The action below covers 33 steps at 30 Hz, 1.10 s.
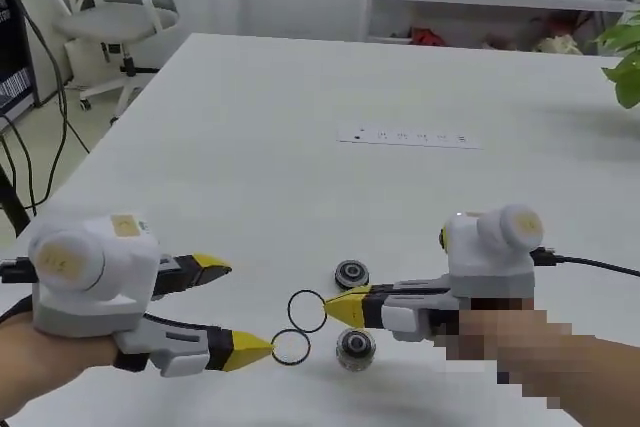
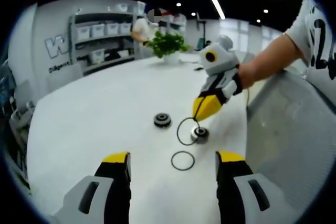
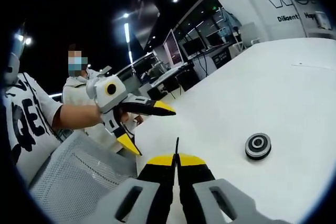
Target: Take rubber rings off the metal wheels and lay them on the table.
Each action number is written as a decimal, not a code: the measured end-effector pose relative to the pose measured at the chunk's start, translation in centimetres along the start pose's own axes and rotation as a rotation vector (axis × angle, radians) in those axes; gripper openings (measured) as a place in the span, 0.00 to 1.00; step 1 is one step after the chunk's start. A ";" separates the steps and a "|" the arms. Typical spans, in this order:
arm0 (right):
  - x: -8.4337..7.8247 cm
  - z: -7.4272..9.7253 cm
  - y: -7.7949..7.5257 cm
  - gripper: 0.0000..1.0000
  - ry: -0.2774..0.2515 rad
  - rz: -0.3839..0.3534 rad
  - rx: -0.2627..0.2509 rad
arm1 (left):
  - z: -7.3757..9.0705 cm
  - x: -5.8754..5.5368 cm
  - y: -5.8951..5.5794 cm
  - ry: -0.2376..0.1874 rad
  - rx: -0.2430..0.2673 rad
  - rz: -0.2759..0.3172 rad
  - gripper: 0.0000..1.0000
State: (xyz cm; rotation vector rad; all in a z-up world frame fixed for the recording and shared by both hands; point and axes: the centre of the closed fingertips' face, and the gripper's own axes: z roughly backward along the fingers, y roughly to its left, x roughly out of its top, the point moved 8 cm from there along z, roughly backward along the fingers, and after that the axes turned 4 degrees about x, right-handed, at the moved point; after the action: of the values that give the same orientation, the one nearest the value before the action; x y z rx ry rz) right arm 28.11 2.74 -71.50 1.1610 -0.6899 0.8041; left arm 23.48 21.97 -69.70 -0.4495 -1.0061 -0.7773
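At the near edge of the tabletop [image 1: 300,147], the right gripper [image 1: 345,308] has its jaws pressed together on a rubber ring, the held ring [image 1: 306,292]. It hangs just above the surface, between the far wheel [image 1: 351,274] and the near wheel [image 1: 356,345]. A second ring, the loose ring [image 1: 291,364], lies flat just beside the held one. The left gripper [image 1: 232,307] hovers with its jaws spread and nothing between them, its lower tip close to the loose ring.

The step in hand appears to be laying down: one ring is off and on the tabletop, and another is off but not yet released. The next move probably calls for lowering the held ring to a bare patch beside the loose ring and parting the jaws.

From the right gripper view the held ring shows as a thin dark sliver at the jaw tips. Whether either wheel carries a further ring is hard to make out: the far wheel has a dark rim, while the near wheel looks more metallic. The person's forearms are cut off at the frame edge.
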 end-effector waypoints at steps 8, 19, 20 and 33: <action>-0.1 -0.8 -0.1 0.00 0.006 0.001 -0.008 | 0.8 -0.9 0.9 0.010 0.024 0.016 0.67; -0.6 -1.8 -0.2 0.00 0.017 -0.003 -0.019 | 1.4 -1.3 1.2 0.020 0.038 0.027 0.67; -0.7 -1.8 -0.2 0.00 0.019 -0.003 -0.020 | 1.4 -1.3 1.3 0.020 0.038 0.028 0.67; -1.5 -2.8 -0.6 0.00 0.032 -0.003 -0.055 | 1.4 -1.3 1.3 0.015 0.043 0.039 0.68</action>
State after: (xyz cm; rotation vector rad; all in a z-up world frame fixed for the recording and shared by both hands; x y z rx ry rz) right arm 27.97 5.00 -73.78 1.0974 -0.6793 0.7946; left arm 23.24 24.24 -70.19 -0.4246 -0.9950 -0.7222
